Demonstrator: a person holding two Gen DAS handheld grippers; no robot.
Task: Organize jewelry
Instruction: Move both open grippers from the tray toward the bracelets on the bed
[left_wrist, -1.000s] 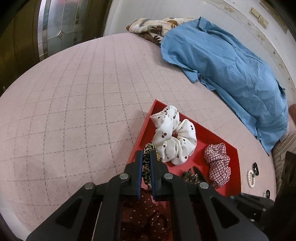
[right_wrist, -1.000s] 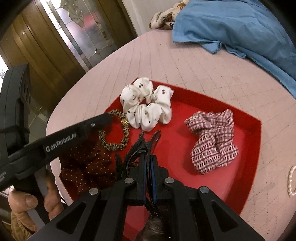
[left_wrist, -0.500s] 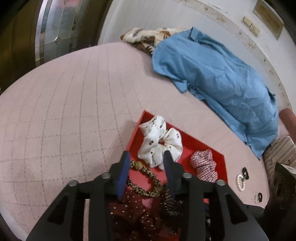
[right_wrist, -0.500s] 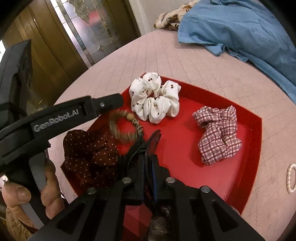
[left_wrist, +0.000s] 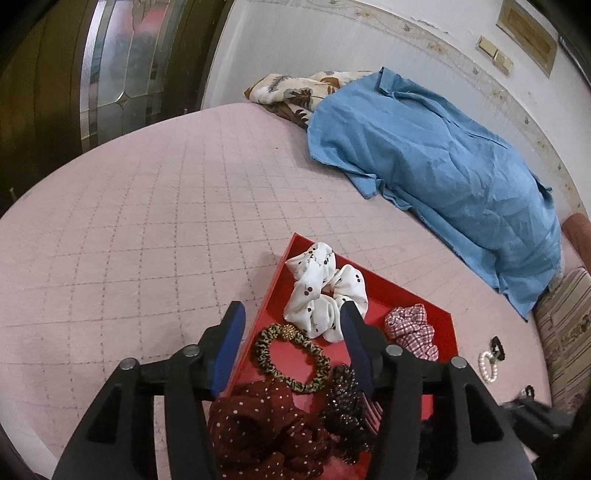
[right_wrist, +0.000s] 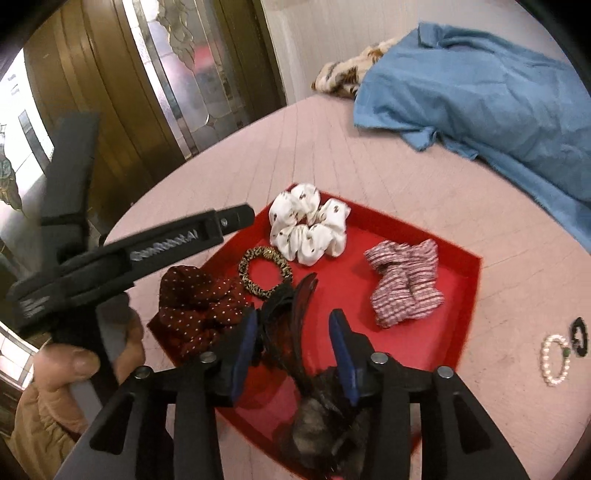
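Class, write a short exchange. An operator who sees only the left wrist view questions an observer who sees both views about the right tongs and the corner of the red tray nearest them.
Operator: Are the right tongs holding anything?
Observer: No. The right tongs stand open, and their jaws have just been opening. The black and dark red plastic claw clip lies between them on the red rectangular tray, unclamped.
Operator: What sits at the tray corner under those tongs?
Observer: A dark fuzzy hair accessory. It is too blurred to tell more.
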